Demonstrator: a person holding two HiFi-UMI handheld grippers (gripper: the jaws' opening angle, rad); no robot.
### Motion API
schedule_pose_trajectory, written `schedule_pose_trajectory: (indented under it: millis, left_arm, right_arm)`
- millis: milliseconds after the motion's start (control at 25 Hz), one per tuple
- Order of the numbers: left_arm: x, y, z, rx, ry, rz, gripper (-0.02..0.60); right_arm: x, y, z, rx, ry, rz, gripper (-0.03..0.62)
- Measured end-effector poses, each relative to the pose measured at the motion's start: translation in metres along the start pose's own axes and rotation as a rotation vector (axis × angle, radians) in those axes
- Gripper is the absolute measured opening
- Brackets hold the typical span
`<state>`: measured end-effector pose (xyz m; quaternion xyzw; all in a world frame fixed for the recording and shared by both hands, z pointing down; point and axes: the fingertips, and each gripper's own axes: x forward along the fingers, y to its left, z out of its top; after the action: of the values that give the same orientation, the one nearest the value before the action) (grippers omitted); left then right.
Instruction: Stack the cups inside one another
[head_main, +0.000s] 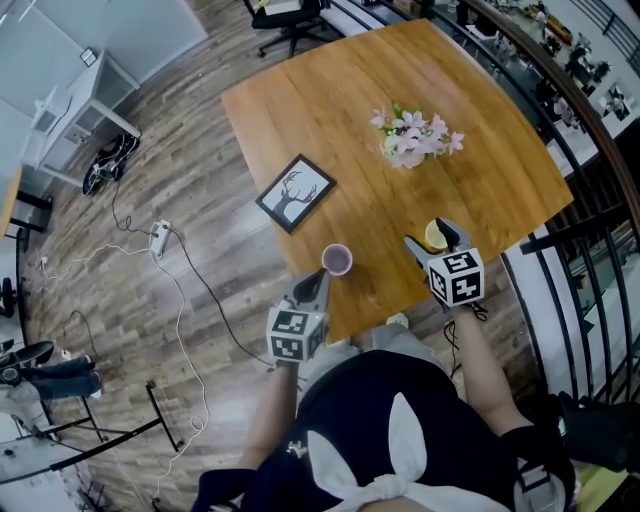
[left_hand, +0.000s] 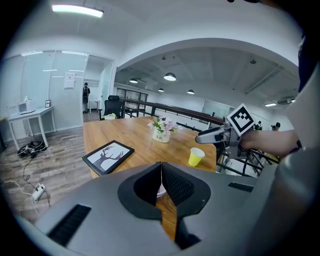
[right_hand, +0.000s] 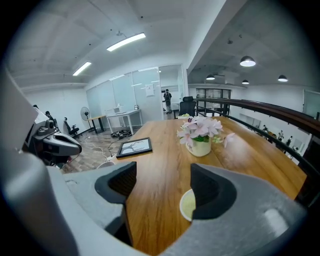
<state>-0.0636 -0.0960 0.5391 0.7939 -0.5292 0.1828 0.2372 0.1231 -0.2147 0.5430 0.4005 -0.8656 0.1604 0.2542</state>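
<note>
A purple cup (head_main: 338, 259) stands near the wooden table's (head_main: 400, 80) front edge. My left gripper (head_main: 322, 275) is shut on its near rim; in the left gripper view the jaws (left_hand: 161, 175) meet on the thin white cup wall (left_hand: 160, 189). A yellow cup (head_main: 436, 236) stands to the right, between the open fingers of my right gripper (head_main: 432, 240). In the right gripper view that cup (right_hand: 187, 205) shows partly behind the right jaw, with the gripper (right_hand: 162, 185) wide open. The left gripper view also shows the yellow cup (left_hand: 196, 156) upright.
A vase of pink flowers (head_main: 412, 138) stands mid-table, and a framed deer picture (head_main: 295, 192) lies near the left edge. A black railing (head_main: 590, 250) runs along the right. Cables and a power strip (head_main: 158, 237) lie on the floor to the left.
</note>
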Motion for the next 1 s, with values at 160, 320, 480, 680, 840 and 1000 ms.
schedule_pose_trajectory:
  millis: [160,320,480,680,840,1000]
  left_arm:
    - [0.009,-0.004,0.002,0.001,0.005,-0.004,0.02]
    - [0.017,-0.008,0.005,-0.004,0.009,-0.004,0.02]
    - [0.023,-0.011,0.007,-0.01,0.01,-0.002,0.02]
    - [0.03,-0.013,0.006,-0.022,0.018,0.007,0.02]
    - [0.036,-0.015,0.008,-0.027,0.022,0.013,0.02]
    - [0.042,-0.016,0.01,-0.032,0.025,0.017,0.02]
  right_arm:
    - [-0.001,-0.018,-0.008,0.009,0.019,-0.023,0.333]
    - [0.0,-0.031,-0.016,0.014,0.033,-0.028,0.333]
    - [0.002,-0.041,-0.021,0.013,0.049,-0.029,0.333]
    - [0.008,-0.05,-0.031,0.012,0.073,-0.022,0.334]
    - [0.013,-0.057,-0.041,0.011,0.105,-0.024,0.337]
    - [0.02,-0.062,-0.05,-0.001,0.136,-0.031,0.337]
